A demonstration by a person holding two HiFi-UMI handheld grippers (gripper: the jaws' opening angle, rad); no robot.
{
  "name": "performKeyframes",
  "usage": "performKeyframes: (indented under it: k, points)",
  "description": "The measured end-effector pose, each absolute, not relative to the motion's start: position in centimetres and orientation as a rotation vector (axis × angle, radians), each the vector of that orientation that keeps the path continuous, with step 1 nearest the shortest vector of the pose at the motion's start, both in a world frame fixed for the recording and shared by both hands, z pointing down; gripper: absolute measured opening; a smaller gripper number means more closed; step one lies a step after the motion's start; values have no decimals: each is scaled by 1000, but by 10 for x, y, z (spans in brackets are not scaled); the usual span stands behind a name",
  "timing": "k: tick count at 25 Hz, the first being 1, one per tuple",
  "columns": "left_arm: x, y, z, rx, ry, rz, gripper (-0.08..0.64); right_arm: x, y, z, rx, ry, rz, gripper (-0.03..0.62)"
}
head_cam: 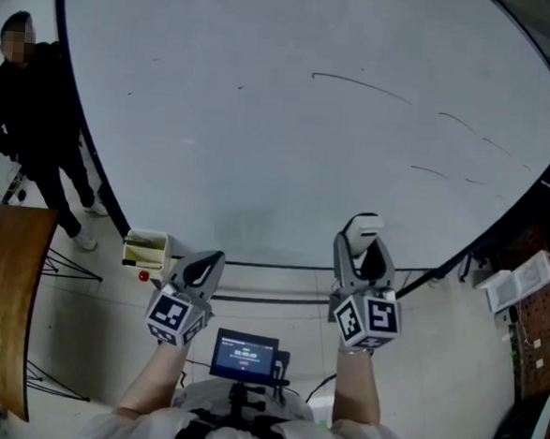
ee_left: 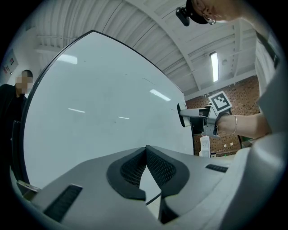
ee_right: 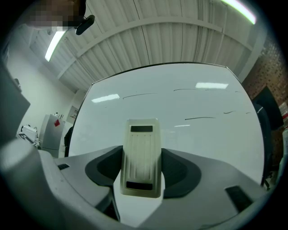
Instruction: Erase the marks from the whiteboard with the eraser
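- Head view: two grippers, one in each hand. The left gripper (head_cam: 211,256) sits at 7 o'clock and the right gripper (head_cam: 362,243) at 5 o'clock, both by the lower edge of the one whiteboard (head_cam: 263,119).
- The right claw is clamped on the single cream eraser (head_cam: 362,227), which stands up between the jaws. Whether it touches the board I cannot tell.
- The left claw's tips meet, and it holds nothing.
- The marks (head_cam: 360,84) are thin dark strokes towards 2 o'clock on the board.
- Each gripper carries one cube with black-and-white square markers.
- One bystander in dark clothes (head_cam: 34,103) stands at 10 o'clock. One small yellow-green box (head_cam: 146,249) lies at 8 o'clock, and one small screen (head_cam: 244,354) at 6 o'clock has print too small to read.
- Right gripper view: only here the eraser (ee_right: 141,157) shows its ribbed face with two dark slots, and I count four strokes (ee_right: 200,118).
- Left gripper view: only here the closed left gripper (ee_left: 146,152) shows up close, with the right gripper (ee_left: 186,117) side-on at 3 o'clock.
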State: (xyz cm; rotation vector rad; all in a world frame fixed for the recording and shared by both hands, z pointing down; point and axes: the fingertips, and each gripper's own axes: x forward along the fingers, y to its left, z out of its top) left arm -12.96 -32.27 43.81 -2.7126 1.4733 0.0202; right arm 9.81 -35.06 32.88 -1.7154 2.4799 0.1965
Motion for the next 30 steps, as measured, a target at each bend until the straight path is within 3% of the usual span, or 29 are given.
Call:
performKeyframes:
  k: [11, 30]
  points:
    - [-126, -274, 436, -2685, 1482, 34, 6, 92, -287, 407, -1723, 2618, 7, 262]
    - [-16, -116, 431, -2606, 1520, 11, 6, 179, -138, 433, -1574, 2726, -70, 262]
